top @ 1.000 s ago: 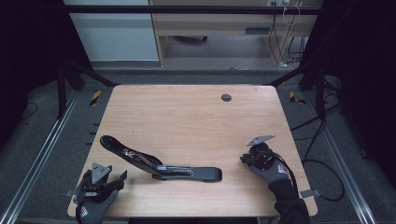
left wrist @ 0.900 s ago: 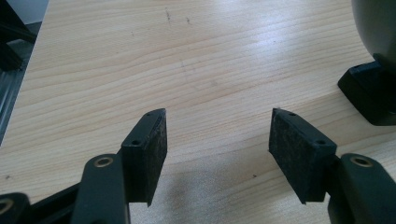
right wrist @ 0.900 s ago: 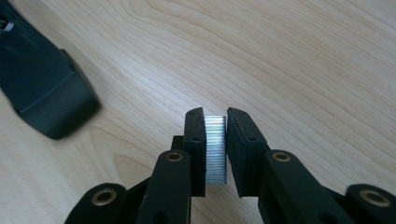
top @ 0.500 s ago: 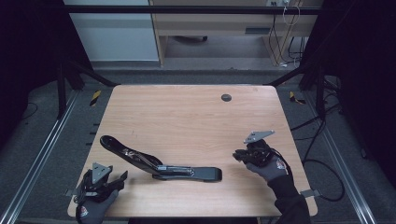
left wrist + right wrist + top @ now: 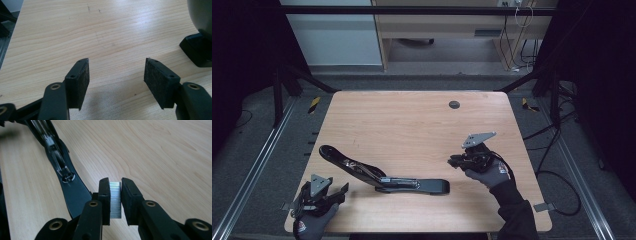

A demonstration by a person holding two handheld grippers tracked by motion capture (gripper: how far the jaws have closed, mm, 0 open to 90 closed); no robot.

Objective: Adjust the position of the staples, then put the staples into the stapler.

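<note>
A black stapler (image 5: 382,172) lies swung open on the wooden table (image 5: 412,125), its base toward the front middle and its top arm reaching back left. In the right gripper view the stapler (image 5: 66,178) lies ahead and to the left, its metal anvil showing. My right gripper (image 5: 457,161) hangs above the table to the right of the stapler, shut on a silver strip of staples (image 5: 115,198) pinched between its pads. My left gripper (image 5: 339,192) rests at the front left corner, open with nothing between its pads (image 5: 81,77); the stapler's end (image 5: 200,37) shows at that view's right edge.
A small dark round grommet (image 5: 454,104) sits near the table's far edge. Metal frame rails run along both sides of the table, and cables trail on the floor to the right. Bare wood lies between the stapler and the far edge.
My right gripper has risen and shifted left toward the stapler, carrying the strip of staples. The left gripper and the stapler have stayed put.
</note>
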